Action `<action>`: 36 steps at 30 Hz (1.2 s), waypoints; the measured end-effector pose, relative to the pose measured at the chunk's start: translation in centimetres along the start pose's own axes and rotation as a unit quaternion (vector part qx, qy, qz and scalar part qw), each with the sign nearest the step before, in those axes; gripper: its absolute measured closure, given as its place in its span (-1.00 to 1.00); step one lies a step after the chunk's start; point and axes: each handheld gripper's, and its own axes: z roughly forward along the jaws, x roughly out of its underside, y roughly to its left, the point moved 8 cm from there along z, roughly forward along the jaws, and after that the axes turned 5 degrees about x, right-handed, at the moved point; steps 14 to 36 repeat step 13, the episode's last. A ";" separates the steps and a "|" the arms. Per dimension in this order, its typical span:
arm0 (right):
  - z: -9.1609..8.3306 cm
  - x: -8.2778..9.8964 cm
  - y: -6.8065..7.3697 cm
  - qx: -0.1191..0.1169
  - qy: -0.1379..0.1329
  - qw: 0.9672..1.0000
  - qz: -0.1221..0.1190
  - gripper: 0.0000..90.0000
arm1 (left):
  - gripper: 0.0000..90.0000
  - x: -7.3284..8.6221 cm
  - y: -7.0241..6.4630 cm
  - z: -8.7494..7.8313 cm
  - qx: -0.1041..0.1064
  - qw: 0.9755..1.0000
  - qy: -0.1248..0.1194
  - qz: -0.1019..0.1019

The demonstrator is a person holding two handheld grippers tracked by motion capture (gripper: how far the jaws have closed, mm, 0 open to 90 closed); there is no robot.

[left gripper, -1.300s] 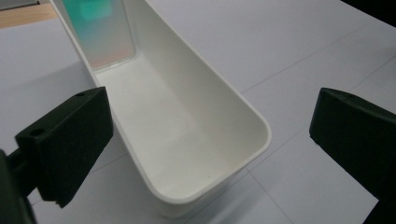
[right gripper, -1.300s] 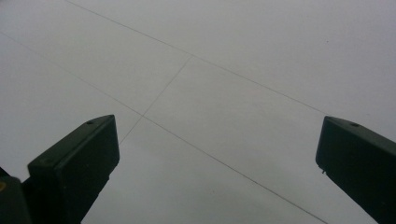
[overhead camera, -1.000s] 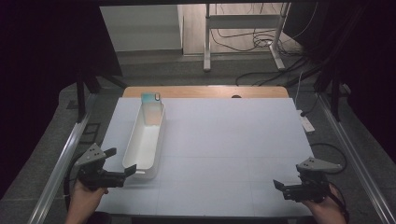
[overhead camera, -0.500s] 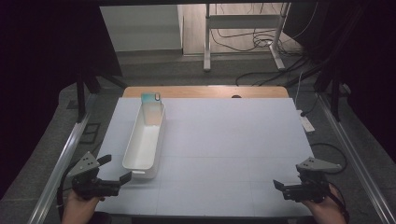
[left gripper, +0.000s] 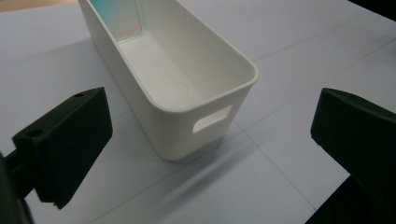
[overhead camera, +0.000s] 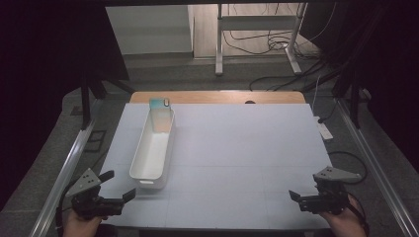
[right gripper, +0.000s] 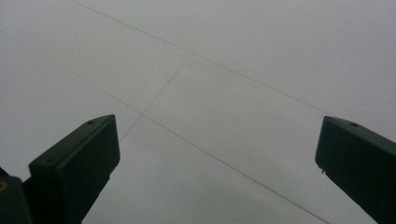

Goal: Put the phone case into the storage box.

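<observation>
In the high view the long white bin (overhead camera: 152,148) is seen lying on the desk (overhead camera: 247,148) with its long axis running away from the person, its near short end just ahead of and slightly inward from the left hand-held gripper (overhead camera: 118,185) — near it, but not touched by it. The jaws of that hand-held gripper are held apart and nothing is gripped between them. The right hand-held gripper (overhead camera: 295,197) is seen well apart from the bin, far across the desk, its jaws likewise spread and empty; the left one is judged clearly the nearer for any grasp. A small teal card (overhead camera: 158,103) is seen at the bin's far end, well beyond both. In the left gripper view the bin (left gripper: 177,88) is seen straight ahead between the two spread jaws, its near end wall with the handle slot (left gripper: 212,124) turned toward the camera and its length leading up and away — so a short forward reach is judged enough to bring the jaws round that end. In the right gripper view the jaws stand wide apart over bare desk (right gripper: 224,70), with nothing between them.
</observation>
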 end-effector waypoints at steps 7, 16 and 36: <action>0.0 0.0 0.0 0.000 0.001 1.000 0.001 -1.00 | -1.00 0.1 -0.1 -0.2 -0.004 1.000 -0.006 0.000; 0.0 0.0 0.0 0.002 0.001 1.000 -0.003 -1.00 | -1.00 0.0 0.0 -0.1 -0.007 1.000 -0.006 -0.005; 0.0 0.0 0.0 0.002 0.001 1.000 -0.003 -1.00 | -1.00 0.0 0.0 -0.1 -0.007 1.000 -0.006 -0.005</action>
